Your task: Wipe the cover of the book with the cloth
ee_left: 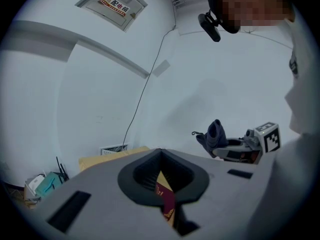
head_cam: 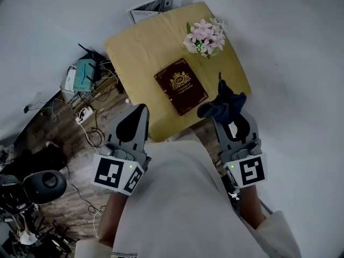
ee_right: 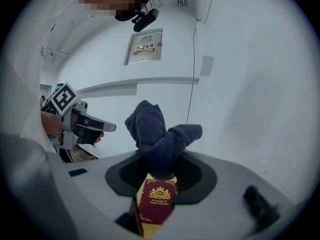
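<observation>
A dark red book (head_cam: 181,86) with gold print lies flat on the yellow table (head_cam: 129,52), near its front edge. My right gripper (head_cam: 221,113) is shut on a dark blue cloth (head_cam: 223,102), held bunched up above the table's front right corner, just right of the book and apart from it. In the right gripper view the cloth (ee_right: 157,134) sticks up from the jaws, with the book (ee_right: 156,201) below. My left gripper (head_cam: 141,112) is shut and holds nothing, hovering at the table's front left edge. Through its jaws a sliver of the book (ee_left: 166,199) shows.
A bunch of pink and white flowers (head_cam: 205,36) stands at the table's far right corner. Tangled cables and small devices (head_cam: 83,82) lie on the wooden floor to the left. A dark round object (head_cam: 45,184) sits lower left. White walls surround the table.
</observation>
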Demonstrator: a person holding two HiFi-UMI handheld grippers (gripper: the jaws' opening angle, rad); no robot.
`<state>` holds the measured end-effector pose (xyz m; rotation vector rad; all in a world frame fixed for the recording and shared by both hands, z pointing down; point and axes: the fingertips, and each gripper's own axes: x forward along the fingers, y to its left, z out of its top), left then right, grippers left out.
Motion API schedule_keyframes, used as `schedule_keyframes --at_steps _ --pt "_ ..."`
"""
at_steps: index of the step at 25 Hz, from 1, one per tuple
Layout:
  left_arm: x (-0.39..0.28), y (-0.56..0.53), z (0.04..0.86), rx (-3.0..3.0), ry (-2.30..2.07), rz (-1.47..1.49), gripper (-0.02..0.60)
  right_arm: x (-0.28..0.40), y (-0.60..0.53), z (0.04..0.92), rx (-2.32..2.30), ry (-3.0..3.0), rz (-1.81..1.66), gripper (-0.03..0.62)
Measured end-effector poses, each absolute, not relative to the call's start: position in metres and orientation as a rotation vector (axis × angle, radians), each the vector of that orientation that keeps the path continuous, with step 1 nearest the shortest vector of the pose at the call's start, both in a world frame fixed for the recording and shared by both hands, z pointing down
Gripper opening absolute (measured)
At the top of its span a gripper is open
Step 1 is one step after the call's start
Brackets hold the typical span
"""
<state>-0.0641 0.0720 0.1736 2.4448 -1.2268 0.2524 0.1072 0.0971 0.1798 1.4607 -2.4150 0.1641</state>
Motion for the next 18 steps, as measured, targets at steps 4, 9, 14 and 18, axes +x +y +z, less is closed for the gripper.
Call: schedule_keyframes --at_steps 4,9,14,18 --pt "-0.054 0.077 0.177 2.453 -1.197 0.261 0.006 0.109 0.101 0.179 1.464 -2.419 0.173 0.149" --pt "-0.044 0.082 0.178 2.462 -1.168 0.265 0.006 0.110 0.104 0.176 1.460 -2.427 0.167 0.149" --pt "-0.036 0.086 0.177 2.471 -1.153 0.271 0.006 0.111 0.108 0.175 1.452 -2.437 0.170 0.149" --pt "-0.022 0.092 0.182 2.474 -1.116 0.274 0.006 0.121 0.116 0.177 1.472 -2.418 0.179 0.149"
